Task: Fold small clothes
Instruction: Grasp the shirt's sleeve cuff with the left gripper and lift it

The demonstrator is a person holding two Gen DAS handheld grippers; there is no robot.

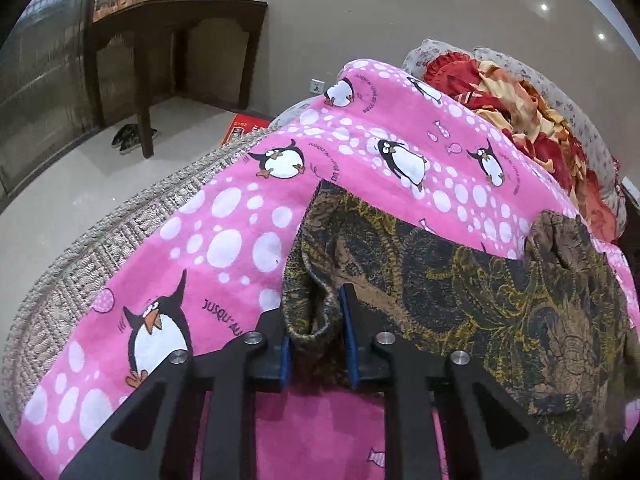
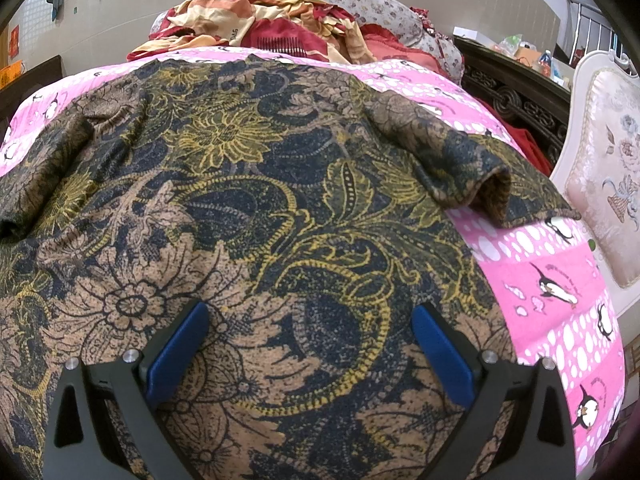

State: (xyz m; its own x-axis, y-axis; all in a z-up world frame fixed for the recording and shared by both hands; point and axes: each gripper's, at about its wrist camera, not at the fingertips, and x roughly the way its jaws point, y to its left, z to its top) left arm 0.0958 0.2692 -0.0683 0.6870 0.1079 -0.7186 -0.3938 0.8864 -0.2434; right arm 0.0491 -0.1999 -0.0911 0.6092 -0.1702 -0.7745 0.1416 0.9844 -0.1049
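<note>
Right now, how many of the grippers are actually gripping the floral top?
1. The left gripper is shut on a bunched edge of the floral top. The right gripper is open above its middle, holding nothing.

A brown knit garment with navy and mustard floral print (image 2: 256, 208) lies spread across most of the right wrist frame. One short sleeve (image 2: 452, 164) lies rumpled at upper right, its cuff gaping open. In the left wrist view its bunched edge (image 1: 310, 304) sits at lower centre.
</note>
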